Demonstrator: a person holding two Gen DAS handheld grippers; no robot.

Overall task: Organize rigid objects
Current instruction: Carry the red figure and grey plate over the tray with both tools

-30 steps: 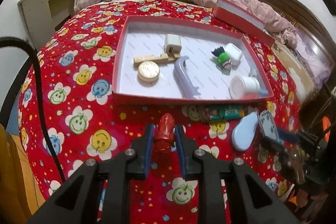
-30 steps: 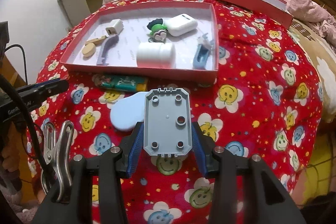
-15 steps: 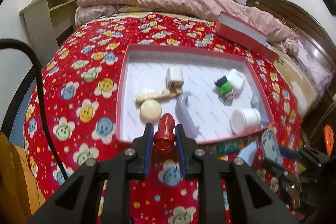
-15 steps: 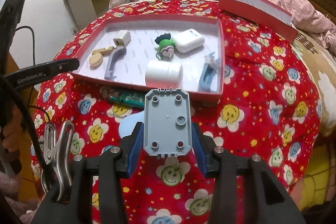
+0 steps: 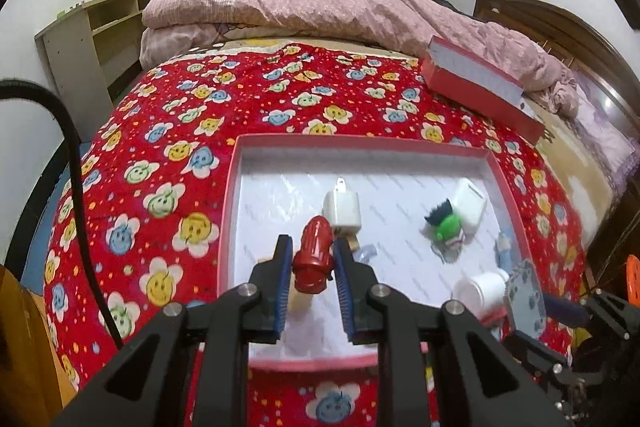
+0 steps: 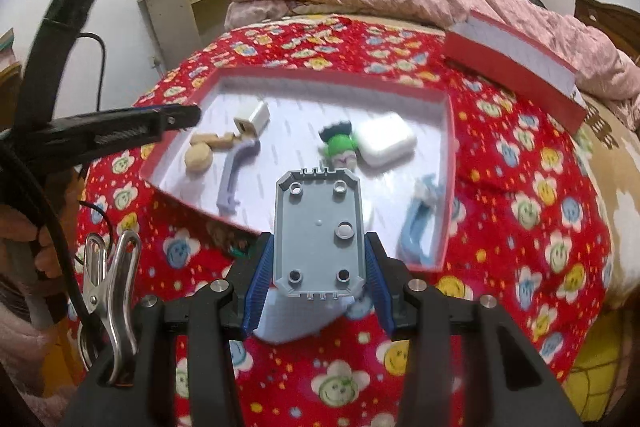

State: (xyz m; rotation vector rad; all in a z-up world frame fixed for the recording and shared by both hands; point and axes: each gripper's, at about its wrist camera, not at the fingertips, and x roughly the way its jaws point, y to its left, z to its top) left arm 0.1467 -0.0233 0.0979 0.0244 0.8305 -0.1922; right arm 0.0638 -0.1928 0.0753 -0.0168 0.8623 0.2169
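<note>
My left gripper point(image 5: 310, 259) is shut on a small red hydrant-shaped toy point(image 5: 315, 254), held above the near part of the red box point(image 5: 227, 211). The box's white floor holds a white charger cube point(image 5: 342, 207), a green figure point(image 5: 447, 227), a white case point(image 5: 471, 201) and a white cup point(image 5: 482, 291). My right gripper point(image 6: 318, 267) is shut on a grey studded plate point(image 6: 319, 233), raised over the box's near rim point(image 6: 447, 211). In the right wrist view the box also holds a wooden disc point(image 6: 198, 157), a lilac bracket point(image 6: 234, 179) and a blue clip point(image 6: 420, 227).
The box lid point(image 5: 476, 87) lies at the back right on the red smiley blanket point(image 5: 168, 155). A pink quilt point(image 5: 320, 7) is piled behind. A pale blue flat piece point(image 6: 296, 319) and a dark green packet lie on the blanket under my right gripper. A shelf point(image 5: 92, 39) stands left.
Both grippers have risen and moved forward toward the box with their loads. The red toy now hangs over the box floor; the grey plate now overlaps the box's near rim.
</note>
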